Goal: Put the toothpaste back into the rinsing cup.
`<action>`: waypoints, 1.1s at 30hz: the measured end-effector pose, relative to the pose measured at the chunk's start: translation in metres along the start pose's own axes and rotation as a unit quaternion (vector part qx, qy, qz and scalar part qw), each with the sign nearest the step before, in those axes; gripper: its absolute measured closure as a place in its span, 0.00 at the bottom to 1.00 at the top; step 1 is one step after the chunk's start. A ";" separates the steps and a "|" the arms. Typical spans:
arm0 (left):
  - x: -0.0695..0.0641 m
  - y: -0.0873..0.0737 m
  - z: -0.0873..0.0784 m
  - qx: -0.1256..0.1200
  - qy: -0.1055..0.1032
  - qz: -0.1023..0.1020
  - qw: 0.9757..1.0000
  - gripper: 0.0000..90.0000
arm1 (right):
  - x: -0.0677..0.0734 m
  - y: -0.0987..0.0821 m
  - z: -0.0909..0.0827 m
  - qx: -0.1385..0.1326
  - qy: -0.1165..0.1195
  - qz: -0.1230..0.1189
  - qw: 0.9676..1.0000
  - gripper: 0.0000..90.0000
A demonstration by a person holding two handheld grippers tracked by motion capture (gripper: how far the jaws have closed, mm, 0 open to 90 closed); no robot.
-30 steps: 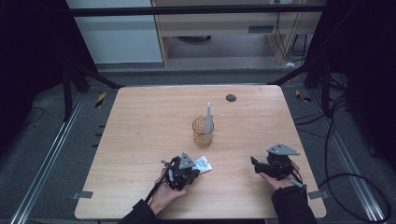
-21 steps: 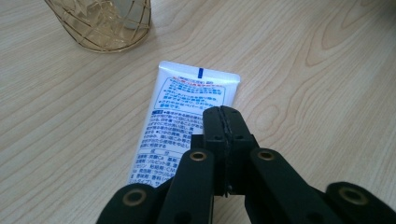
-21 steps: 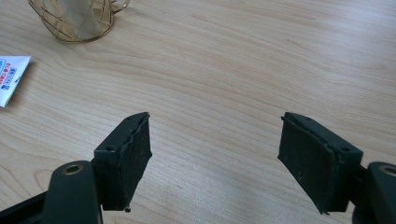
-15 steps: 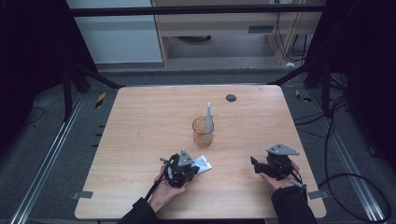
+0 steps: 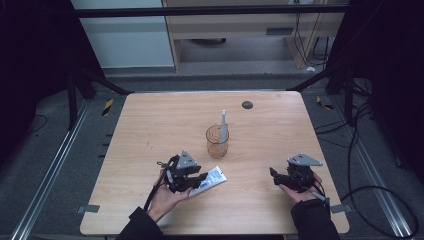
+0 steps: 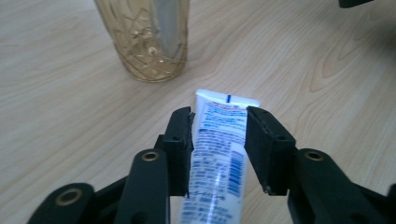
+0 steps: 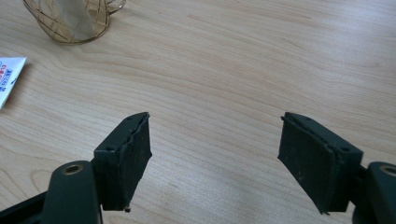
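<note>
A white and blue toothpaste tube (image 5: 213, 178) (image 6: 219, 140) lies flat on the wooden table (image 5: 165, 125), in front of a gold wire-patterned glass cup (image 5: 217, 143) (image 6: 149, 42) that holds a grey toothbrush (image 5: 223, 121). My left gripper (image 5: 201, 178) (image 6: 218, 116) hovers over the tube. Its jaws have just been opening, and the tube now runs lengthwise between them without being pinched. My right gripper (image 5: 274, 175) (image 7: 215, 126) rests low at the front right, wide open over bare wood. The cup (image 7: 70, 21) and the tube's end (image 7: 9, 77) sit far to its left.
A small black disc (image 5: 247, 104) lies near the table's far edge. Metal rails run along the floor on both sides of the table, and cables trail on the right.
My left gripper has risen a little and drawn slightly back, and its jaws now stand apart. The tube has stayed where it lay. My right gripper has not moved.
</note>
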State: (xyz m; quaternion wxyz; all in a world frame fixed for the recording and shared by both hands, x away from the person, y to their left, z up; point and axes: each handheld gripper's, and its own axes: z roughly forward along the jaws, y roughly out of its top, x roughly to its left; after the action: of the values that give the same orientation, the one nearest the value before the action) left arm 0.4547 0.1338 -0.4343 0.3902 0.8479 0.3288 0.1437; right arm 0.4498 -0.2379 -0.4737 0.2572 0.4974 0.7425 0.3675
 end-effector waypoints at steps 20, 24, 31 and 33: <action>0.013 0.003 0.002 0.079 -0.017 0.027 0.996 0.39 | -0.001 0.000 0.001 0.006 0.002 0.003 1.000 0.28; 0.011 0.002 0.009 0.097 -0.020 0.034 0.994 0.38 | -0.001 0.000 0.002 0.008 0.003 0.003 1.000 0.28; 0.008 0.006 0.018 0.119 -0.030 0.041 0.992 0.37 | 0.000 0.000 0.003 0.010 0.003 0.000 1.000 0.28; 0.008 0.007 0.022 0.124 -0.028 0.043 0.991 0.37 | 0.000 0.000 0.003 0.010 0.004 -0.001 1.000 0.28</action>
State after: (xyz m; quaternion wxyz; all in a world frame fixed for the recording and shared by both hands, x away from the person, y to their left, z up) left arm 0.4744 0.1236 -0.4435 0.2848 0.9067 0.2963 0.0945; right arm 0.4524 -0.2367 -0.4753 0.2495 0.4976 0.7478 0.3619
